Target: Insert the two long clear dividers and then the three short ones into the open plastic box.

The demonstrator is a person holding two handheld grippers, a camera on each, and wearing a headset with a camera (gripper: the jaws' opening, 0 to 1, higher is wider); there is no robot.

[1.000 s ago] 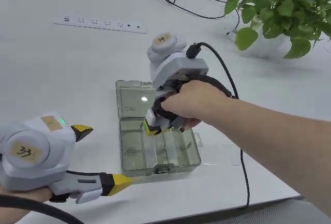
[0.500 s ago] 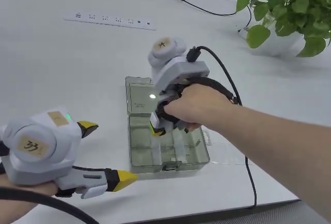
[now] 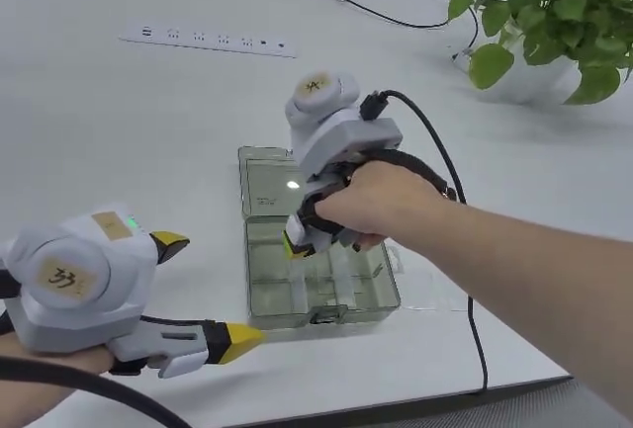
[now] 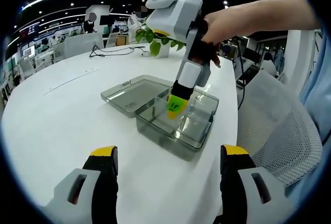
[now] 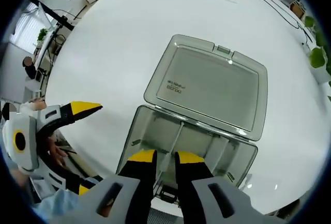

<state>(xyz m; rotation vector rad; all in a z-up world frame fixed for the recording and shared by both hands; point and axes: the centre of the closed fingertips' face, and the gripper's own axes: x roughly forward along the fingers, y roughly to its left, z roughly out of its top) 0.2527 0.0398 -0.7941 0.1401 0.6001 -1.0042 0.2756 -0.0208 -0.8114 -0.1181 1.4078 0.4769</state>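
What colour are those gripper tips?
Yellow; the left gripper shows it best in the head view.

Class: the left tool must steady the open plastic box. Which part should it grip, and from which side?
Likely the box's left wall, from above, one jaw inside and one outside: it's a thin upright rim facing the left tool, away from the right tool reaching inside.

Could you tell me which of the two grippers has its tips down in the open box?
The right gripper: its near-closed jaws point into the box. The left gripper hangs wide open beside it.
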